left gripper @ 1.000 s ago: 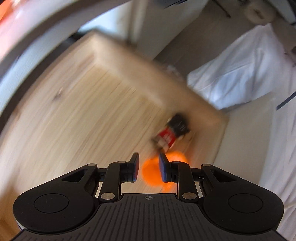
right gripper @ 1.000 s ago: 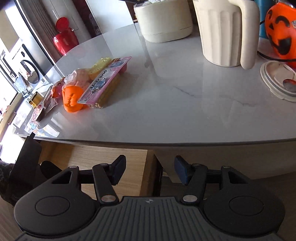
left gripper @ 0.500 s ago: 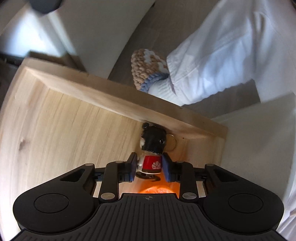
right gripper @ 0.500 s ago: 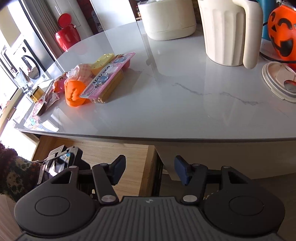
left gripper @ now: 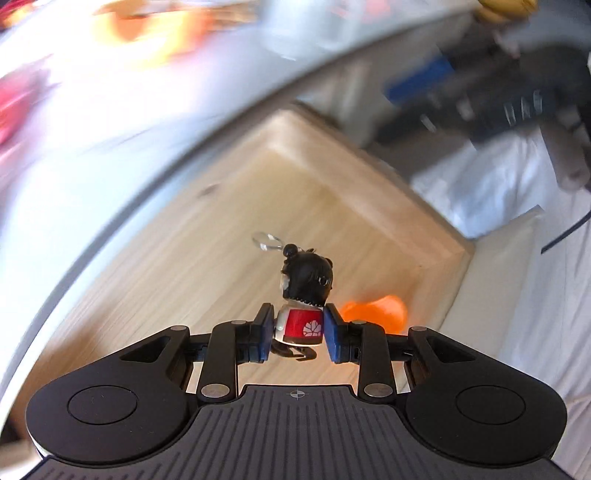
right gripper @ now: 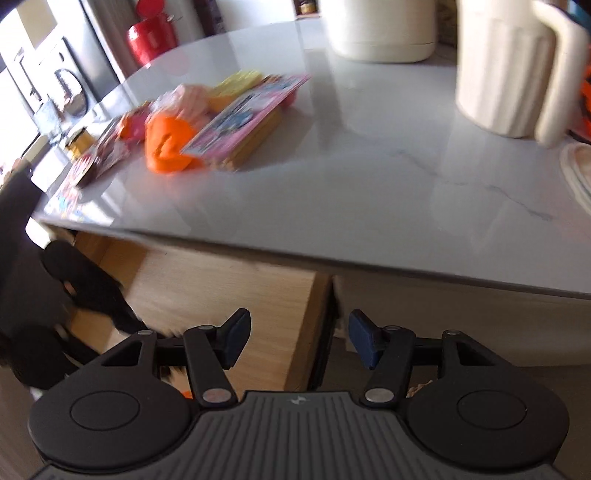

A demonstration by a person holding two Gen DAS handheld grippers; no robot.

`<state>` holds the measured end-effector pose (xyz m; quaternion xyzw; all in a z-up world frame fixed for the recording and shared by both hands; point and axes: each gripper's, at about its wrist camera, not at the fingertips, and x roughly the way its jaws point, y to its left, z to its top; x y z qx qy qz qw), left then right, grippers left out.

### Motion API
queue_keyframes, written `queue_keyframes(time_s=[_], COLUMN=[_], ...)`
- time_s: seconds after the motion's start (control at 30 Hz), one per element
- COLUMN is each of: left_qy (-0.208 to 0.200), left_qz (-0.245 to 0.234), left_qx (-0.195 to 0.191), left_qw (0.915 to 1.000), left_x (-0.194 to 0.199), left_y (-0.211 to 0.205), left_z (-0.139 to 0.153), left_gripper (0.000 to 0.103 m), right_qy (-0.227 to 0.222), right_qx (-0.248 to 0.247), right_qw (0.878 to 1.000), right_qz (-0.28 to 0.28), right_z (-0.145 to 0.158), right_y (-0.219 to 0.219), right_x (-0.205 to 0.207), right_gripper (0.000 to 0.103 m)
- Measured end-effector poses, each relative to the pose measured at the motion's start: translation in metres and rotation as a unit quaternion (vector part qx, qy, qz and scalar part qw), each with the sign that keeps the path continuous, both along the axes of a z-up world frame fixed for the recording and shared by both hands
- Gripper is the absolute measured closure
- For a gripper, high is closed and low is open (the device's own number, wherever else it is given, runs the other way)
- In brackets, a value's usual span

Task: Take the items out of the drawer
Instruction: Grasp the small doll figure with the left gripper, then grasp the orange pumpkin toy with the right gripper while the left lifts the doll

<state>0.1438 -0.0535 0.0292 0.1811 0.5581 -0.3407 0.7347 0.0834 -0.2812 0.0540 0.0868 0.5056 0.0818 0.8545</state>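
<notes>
My left gripper (left gripper: 298, 328) is shut on a small figurine keychain (left gripper: 304, 295) with black hair, a red body and a clear ring at its top. It hangs above the floor of the open wooden drawer (left gripper: 229, 236). An orange item (left gripper: 376, 308) lies in the drawer's near right corner, behind the right finger. My right gripper (right gripper: 297, 338) is open and holds nothing; it hovers in front of the drawer (right gripper: 229, 291) below the counter edge. The left gripper shows as a dark blurred shape (right gripper: 55, 295) at the left of the right wrist view.
The grey marble counter (right gripper: 369, 192) carries an orange pumpkin toy (right gripper: 168, 147), a pink packet (right gripper: 243, 114), other small toys, a cream jug (right gripper: 506, 66) and a cream appliance (right gripper: 380, 29). A red kettle (right gripper: 151, 37) stands far back. White cloth (left gripper: 517, 206) lies to the drawer's right.
The left gripper closed on the figurine and has lifted it off the drawer floor, swinging up toward the counter edge. The right gripper stays open and has shifted slightly.
</notes>
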Motion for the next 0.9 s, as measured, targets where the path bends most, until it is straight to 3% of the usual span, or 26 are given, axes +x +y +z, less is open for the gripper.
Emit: queue_keyframes(time_s=[0.1, 0.17, 0.23, 0.3, 0.4, 0.6, 0.9], left_qy=[-0.011, -0.005, 0.005, 0.008, 0.019, 0.014, 0.012], left_qz=[0.047, 0.070, 0.084, 0.087, 0.102, 0.114, 0.127], left_qx=[-0.010, -0.027, -0.036, -0.019, -0.031, -0.021, -0.028], left_qw=[0.9988, 0.9972, 0.9958, 0.9960, 0.9941, 0.9931, 0.9915], left_x=[0.001, 0.003, 0.004, 0.003, 0.002, -0.004, -0.009], left_y=[0.031, 0.045, 0.054, 0.056, 0.064, 0.065, 0.085], left_z=[0.001, -0.005, -0.012, -0.014, -0.011, -0.015, -0.007], left_gripper=[0.071, 0.071, 0.071, 0.071, 0.071, 0.071, 0.071], right_qy=[0.036, 0.096, 0.154, 0.181, 0.220, 0.320, 0.380], right_qx=[0.014, 0.053, 0.060, 0.025, -0.026, -0.063, -0.090], right_qw=[0.999, 0.993, 0.984, 0.979, 0.966, 0.932, 0.904], right_qz=[0.036, 0.047, 0.064, 0.096, 0.131, 0.157, 0.175], right_z=[-0.006, -0.016, -0.026, -0.031, -0.041, -0.083, -0.120], right_y=[0.020, 0.035, 0.057, 0.083, 0.114, 0.153, 0.166], right_x=[0.002, 0.010, 0.020, 0.028, 0.038, 0.052, 0.054], right_gripper=[0.044, 0.044, 0.044, 0.044, 0.044, 0.044, 0.044])
